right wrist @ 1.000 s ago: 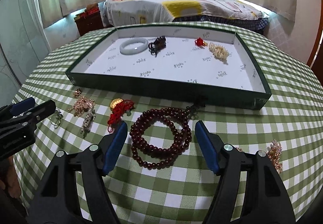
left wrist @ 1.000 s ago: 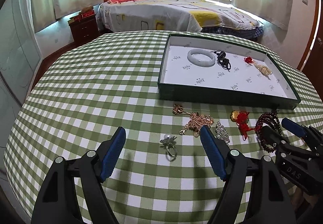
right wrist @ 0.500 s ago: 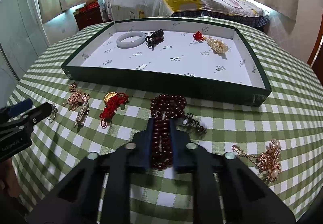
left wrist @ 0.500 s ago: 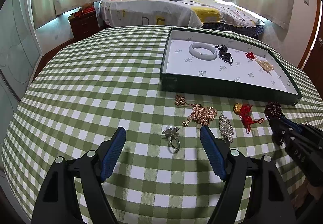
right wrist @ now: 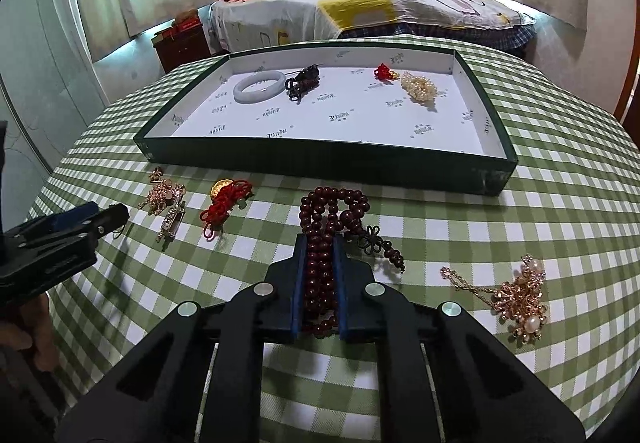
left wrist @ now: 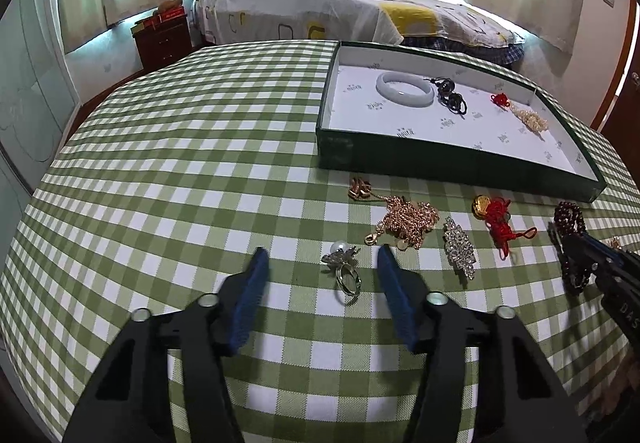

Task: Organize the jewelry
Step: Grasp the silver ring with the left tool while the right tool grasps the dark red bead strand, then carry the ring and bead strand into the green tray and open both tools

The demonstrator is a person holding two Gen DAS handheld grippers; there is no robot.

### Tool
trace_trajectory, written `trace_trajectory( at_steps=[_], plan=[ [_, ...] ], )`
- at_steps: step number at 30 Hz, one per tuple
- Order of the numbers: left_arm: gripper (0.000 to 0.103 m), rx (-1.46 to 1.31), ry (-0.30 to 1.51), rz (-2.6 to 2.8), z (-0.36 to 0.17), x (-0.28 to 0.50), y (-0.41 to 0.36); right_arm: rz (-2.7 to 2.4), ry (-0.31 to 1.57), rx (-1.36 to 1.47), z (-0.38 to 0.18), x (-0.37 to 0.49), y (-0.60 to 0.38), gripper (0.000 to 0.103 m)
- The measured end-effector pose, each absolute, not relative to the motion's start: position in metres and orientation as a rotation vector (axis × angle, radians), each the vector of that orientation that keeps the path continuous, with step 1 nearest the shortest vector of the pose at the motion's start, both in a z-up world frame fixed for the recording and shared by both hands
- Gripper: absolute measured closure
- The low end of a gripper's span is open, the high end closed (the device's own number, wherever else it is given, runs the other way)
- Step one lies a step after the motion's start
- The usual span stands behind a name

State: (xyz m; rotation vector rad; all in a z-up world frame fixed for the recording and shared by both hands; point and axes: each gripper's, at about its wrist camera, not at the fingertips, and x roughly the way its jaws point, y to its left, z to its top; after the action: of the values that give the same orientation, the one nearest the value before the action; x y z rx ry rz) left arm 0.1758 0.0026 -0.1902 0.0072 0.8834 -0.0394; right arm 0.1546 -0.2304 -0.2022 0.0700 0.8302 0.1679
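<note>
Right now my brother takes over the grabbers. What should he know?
Right gripper: shut on the dark red bead bracelet, which is still on the tablecloth.
Left gripper: open, around the pearl ring, not gripping.
Done: the jade bangle, black beads and red-knot pearl piece lie in the green tray.
Left: the bracelet, ring, gold chain, rhinestone brooch, red-cord charm and gold pearl necklace.
</note>
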Motion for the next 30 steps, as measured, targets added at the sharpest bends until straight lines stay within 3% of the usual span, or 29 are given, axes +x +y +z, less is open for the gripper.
trace_trajectory(
  at_steps=[8, 11, 30],
  plan=[
    [0.069, 0.004, 0.883, -0.067, -0.192, 0.179, -0.003, 0.175, 0.842, 0.081, -0.206, 0.157, -0.231, 0.090],
    [0.081, -0.003, 0.877, -0.084, -0.192, 0.179, -0.003, 0.175, 0.841, 0.083, -0.207, 0.157, -0.231, 0.090],
    [0.082, 0.010, 0.800, -0.100, -0.171, 0.168, -0.007, 0.176, 0.758, 0.095, -0.186, 0.145, -0.233, 0.090]
  ],
)
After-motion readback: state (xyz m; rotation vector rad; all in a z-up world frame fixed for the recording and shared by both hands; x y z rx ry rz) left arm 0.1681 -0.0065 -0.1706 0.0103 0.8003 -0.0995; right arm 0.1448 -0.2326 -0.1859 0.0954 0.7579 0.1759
